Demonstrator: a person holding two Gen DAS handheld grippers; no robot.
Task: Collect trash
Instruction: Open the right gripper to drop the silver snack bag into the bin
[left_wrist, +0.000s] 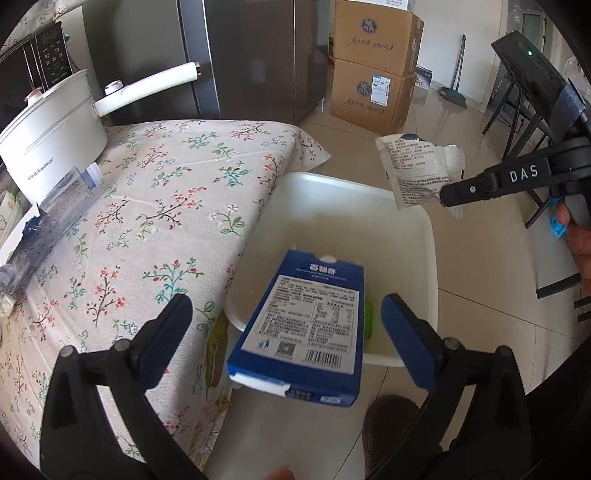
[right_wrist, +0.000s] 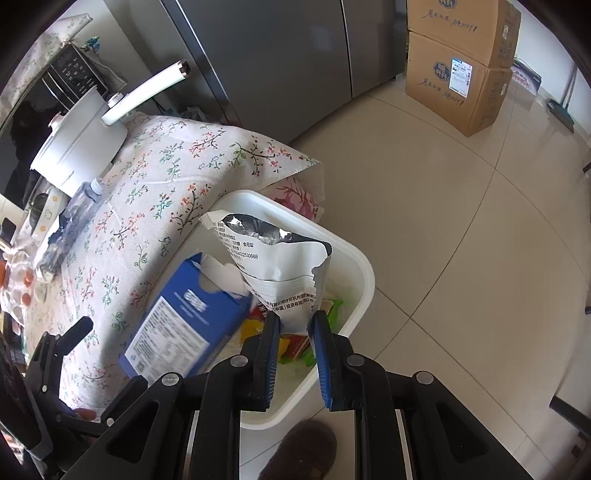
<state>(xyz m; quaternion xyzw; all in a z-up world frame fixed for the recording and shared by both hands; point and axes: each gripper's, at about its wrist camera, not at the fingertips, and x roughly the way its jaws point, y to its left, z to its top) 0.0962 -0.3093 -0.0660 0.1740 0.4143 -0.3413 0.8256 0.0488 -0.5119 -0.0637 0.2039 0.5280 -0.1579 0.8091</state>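
Note:
A blue carton (left_wrist: 299, 328) hangs between the wide-apart fingers of my left gripper (left_wrist: 286, 325), touching neither, over the near rim of the white trash bin (left_wrist: 424, 236). It also shows in the right wrist view (right_wrist: 184, 321), tilted at the bin's edge. My right gripper (right_wrist: 293, 325) is shut on a torn white foil packet (right_wrist: 280, 266) and holds it above the bin (right_wrist: 365, 291). The same gripper (left_wrist: 448, 197) and packet (left_wrist: 417, 170) show in the left wrist view. Coloured wrappers (right_wrist: 295, 347) lie inside the bin.
A table with a floral cloth (left_wrist: 147, 206) stands left of the bin. On it are a white pot (left_wrist: 51, 136) and a crushed clear bottle (left_wrist: 51, 218). Cardboard boxes (left_wrist: 373, 66) and a grey fridge (left_wrist: 255, 55) stand behind. A slippered foot (right_wrist: 303, 450) is near the bin.

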